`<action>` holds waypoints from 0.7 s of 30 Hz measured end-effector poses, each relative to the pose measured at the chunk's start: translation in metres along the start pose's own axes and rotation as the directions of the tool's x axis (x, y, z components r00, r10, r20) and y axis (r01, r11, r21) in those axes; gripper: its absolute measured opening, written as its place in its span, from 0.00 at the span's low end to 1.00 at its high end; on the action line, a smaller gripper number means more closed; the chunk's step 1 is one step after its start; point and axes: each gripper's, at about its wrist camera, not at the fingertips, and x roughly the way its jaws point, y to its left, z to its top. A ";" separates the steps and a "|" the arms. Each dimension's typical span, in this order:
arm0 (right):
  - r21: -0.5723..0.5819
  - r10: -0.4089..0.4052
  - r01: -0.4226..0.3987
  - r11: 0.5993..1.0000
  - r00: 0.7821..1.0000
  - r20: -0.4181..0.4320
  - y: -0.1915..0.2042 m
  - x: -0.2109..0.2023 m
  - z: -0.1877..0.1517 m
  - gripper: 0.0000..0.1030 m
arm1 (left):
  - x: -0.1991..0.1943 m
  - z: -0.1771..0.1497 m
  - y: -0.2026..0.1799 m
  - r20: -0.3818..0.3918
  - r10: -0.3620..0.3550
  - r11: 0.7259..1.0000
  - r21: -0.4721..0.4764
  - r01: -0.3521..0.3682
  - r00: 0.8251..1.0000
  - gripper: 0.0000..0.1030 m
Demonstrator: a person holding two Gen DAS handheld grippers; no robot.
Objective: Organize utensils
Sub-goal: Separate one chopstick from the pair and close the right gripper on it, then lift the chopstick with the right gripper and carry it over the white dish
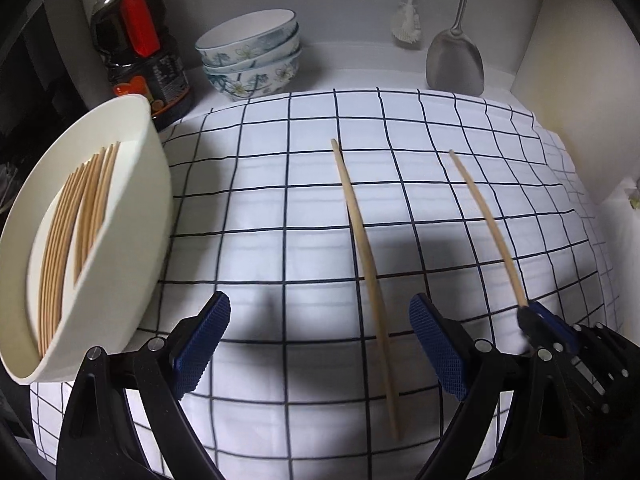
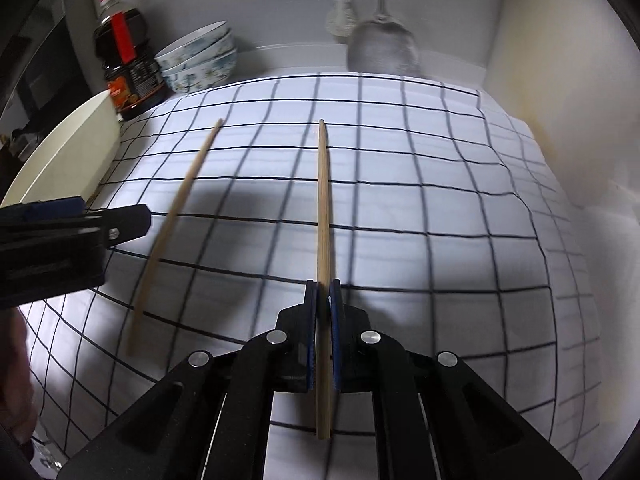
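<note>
Jaws of the right gripper (image 2: 323,300) were clenched on the near part of one chopstick (image 2: 322,216), which pointed toward the tabletop's far edge, while the left gripper (image 1: 320,340) hung released over the checked cloth (image 1: 280,208), its jaws straddling nothing, with the second chopstick (image 1: 366,264) lying just inside its right jaw. Carrying the held stick well probably meant keeping it level and swinging it toward the cream holder (image 1: 132,240) at the left edge, already stocked with chopsticks, short of the bowls (image 1: 252,56) and bottle (image 1: 140,48) by the far edge.
</note>
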 end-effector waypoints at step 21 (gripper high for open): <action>0.010 -0.015 0.015 1.000 1.000 -0.008 -0.008 0.001 0.003 0.06 | 0.031 0.002 -0.007 0.012 0.032 0.999 0.001 -0.032 0.999 0.89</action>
